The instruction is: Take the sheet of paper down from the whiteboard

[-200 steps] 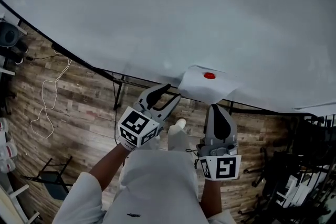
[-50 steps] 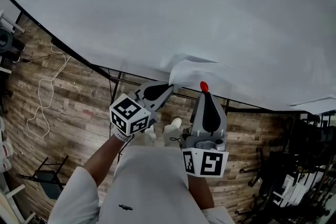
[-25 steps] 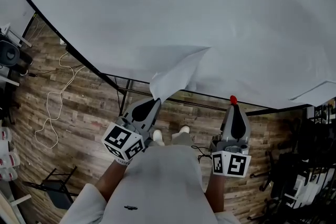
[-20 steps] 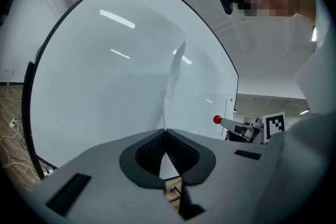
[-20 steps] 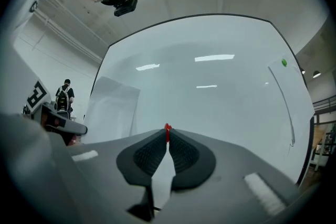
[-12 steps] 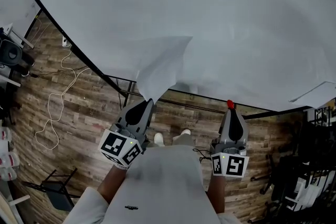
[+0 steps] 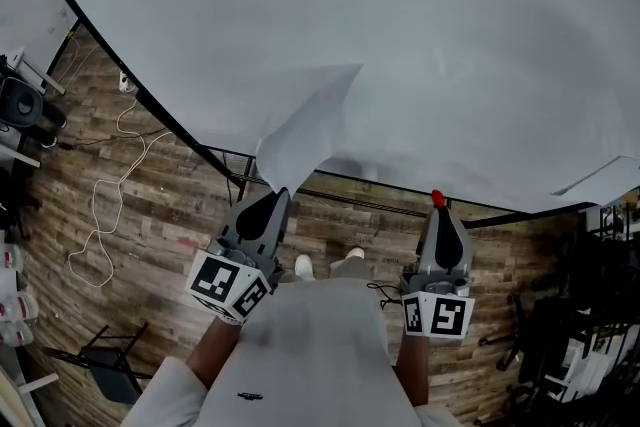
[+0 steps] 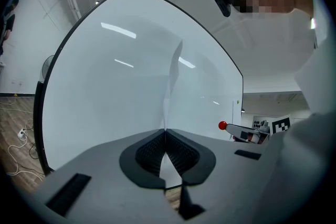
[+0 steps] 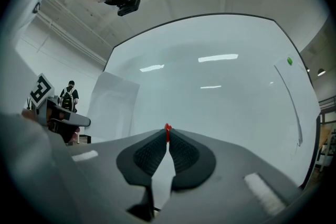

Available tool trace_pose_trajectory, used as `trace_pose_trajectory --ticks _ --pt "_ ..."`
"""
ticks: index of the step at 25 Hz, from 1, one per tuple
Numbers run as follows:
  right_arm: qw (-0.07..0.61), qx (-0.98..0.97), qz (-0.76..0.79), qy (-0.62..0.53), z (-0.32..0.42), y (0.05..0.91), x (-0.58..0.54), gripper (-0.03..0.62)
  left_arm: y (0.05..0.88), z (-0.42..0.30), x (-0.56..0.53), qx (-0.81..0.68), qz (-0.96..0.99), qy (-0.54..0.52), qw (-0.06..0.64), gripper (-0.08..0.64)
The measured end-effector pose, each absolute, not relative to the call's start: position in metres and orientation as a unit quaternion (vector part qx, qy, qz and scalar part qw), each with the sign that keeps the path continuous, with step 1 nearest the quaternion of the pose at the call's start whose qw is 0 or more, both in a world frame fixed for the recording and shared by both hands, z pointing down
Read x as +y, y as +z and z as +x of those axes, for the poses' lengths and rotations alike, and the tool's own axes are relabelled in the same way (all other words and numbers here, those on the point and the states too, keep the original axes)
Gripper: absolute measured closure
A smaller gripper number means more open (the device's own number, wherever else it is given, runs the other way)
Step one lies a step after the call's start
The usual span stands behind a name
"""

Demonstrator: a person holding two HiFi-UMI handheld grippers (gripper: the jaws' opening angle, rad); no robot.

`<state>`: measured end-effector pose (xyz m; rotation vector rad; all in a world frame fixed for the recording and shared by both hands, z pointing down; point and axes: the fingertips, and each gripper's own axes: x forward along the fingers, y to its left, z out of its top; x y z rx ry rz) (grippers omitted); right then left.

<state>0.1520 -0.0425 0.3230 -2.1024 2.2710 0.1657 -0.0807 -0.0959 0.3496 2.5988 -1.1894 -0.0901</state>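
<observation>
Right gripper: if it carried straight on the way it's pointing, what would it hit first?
Most likely the bare whiteboard, beside the sheet of paper. The red magnet pinched at the right gripper tips would touch first. How far off the board is cannot be judged.

The head view looks steeply down at the whiteboard [image 7: 400, 35] and floor [image 7: 150, 205]. Each gripper view looks level along its jaws, near that whiteboard, which all three share.
</observation>
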Motion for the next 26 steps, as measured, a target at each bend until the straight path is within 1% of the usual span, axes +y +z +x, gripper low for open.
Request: trace_pose_trajectory --ticks 26 --pt "0.031 0.740 -0.669 0.062 0.149 0.316 -0.031 0.569 0.349 -0.076 -0.076 -0.403 0.903 -0.035 0.146 0.554"
